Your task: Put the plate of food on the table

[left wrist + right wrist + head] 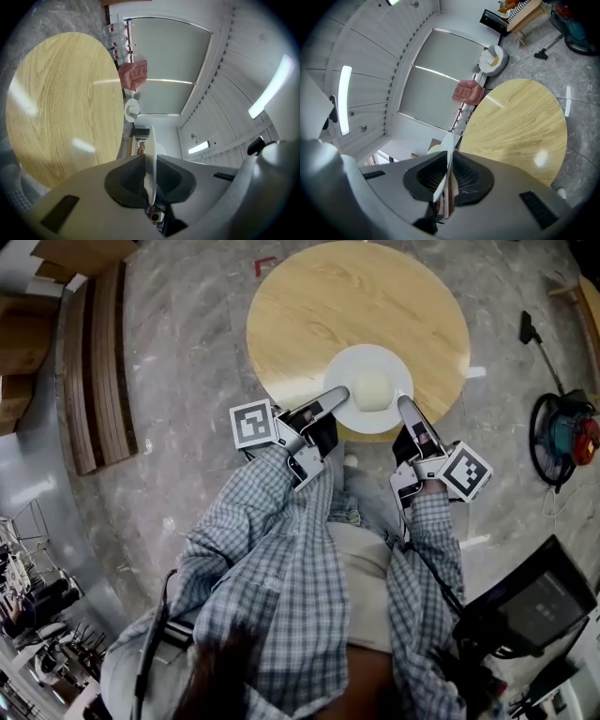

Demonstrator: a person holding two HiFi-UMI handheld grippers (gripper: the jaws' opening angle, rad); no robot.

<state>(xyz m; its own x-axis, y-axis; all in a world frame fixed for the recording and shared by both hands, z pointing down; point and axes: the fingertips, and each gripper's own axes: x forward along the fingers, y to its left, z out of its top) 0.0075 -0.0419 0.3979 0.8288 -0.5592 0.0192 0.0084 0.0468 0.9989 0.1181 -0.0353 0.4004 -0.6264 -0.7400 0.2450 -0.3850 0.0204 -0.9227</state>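
Plate of food [345, 367] is right over the near edge of the round wooden bench [309, 306]. Its white rim pokes out past the wood on the person's side, with a pale rounded lump of food [372, 390] in the middle. Whether the underside touches the wood, no view tells.

Left gripper [335, 397] has the rim on the left side and right gripper [405, 407] has it on the opposite side, so the dish hangs between the two. Look along the left gripper's own view: the rim [151, 154] runs edge-on straight up the middle, and the ribbed fingers [125, 180] are clamped against it from both sides. Same story in the right gripper view: a thin white edge [445, 159] stands between the dark fingers [466, 180], pinched tight, with the bench top spreading out to the right beyond.

From the head view, checked sleeves [272, 512] reach forward, each marker cube [251, 424] sitting just behind its fingers. Grey marbled floor [178, 381] lies all round the bench, and a vacuum cleaner [567, 432] lies well off to the right.
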